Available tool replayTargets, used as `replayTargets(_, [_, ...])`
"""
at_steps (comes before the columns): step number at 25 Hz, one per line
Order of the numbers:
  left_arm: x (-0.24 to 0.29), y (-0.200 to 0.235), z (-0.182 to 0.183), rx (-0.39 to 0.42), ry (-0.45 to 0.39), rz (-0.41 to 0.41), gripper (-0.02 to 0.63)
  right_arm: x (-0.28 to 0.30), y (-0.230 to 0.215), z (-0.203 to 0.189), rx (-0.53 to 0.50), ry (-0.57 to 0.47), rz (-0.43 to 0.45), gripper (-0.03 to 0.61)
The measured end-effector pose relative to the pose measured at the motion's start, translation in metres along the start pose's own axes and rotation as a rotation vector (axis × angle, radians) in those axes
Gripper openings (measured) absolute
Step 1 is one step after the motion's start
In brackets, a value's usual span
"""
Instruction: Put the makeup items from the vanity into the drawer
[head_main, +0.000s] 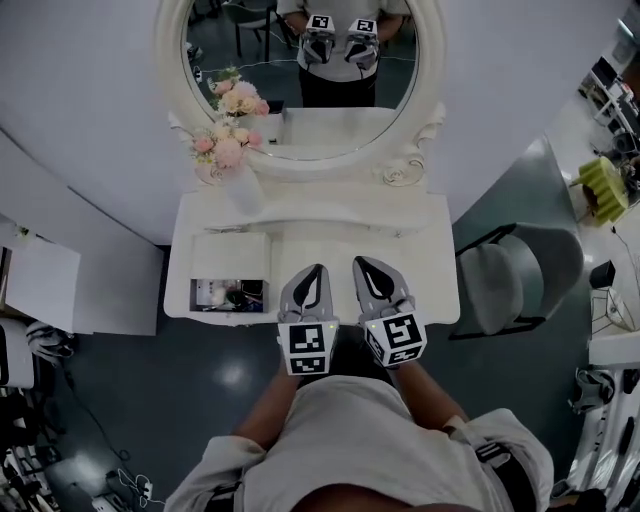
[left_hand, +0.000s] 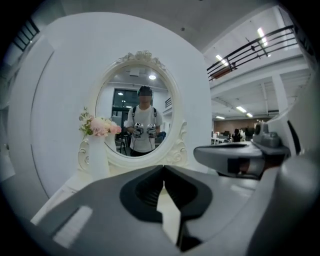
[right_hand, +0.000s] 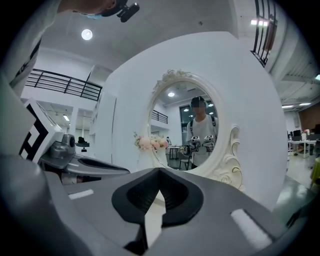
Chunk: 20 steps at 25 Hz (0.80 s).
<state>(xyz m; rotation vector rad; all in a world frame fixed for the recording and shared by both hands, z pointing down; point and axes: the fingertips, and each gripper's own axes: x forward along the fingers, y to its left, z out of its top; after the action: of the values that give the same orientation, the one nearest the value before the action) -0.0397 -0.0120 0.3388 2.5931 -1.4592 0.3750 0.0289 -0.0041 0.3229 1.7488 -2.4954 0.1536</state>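
Note:
A white vanity (head_main: 425, 275) with an oval mirror (head_main: 300, 75) stands before me. At its front left a small drawer (head_main: 195, 297) is pulled out, with a few small makeup items (head_main: 232, 295) inside. My left gripper (head_main: 318, 268) and right gripper (head_main: 358, 261) hover side by side over the vanity's front edge, pointing at the mirror. Both are shut with nothing between the jaws. The left gripper view shows the shut left gripper (left_hand: 163, 168) with the right one beside it (left_hand: 235, 157). The right gripper view shows the shut right gripper (right_hand: 160, 171).
A white vase of pink flowers (head_main: 228, 160) stands at the vanity's back left, below the mirror. A grey chair (head_main: 520, 275) is to the right of the vanity. White desks with clutter line the right edge (head_main: 605, 190). The person's reflection shows in the mirror.

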Motion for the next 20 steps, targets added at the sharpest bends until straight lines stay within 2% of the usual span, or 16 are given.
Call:
replayTargets(8, [-0.019,-0.003,0.007,0.020,-0.033,-0.076,0.003,-0.007,0.030,0.001,0.008,0.020,-0.031,-0.002])
replayTargets(20, [-0.020,-0.008,0.008,-0.001,-0.044,-0.067,0.003,-0.013,0.029,0.005,-0.030,0.025,-0.010,-0.002])
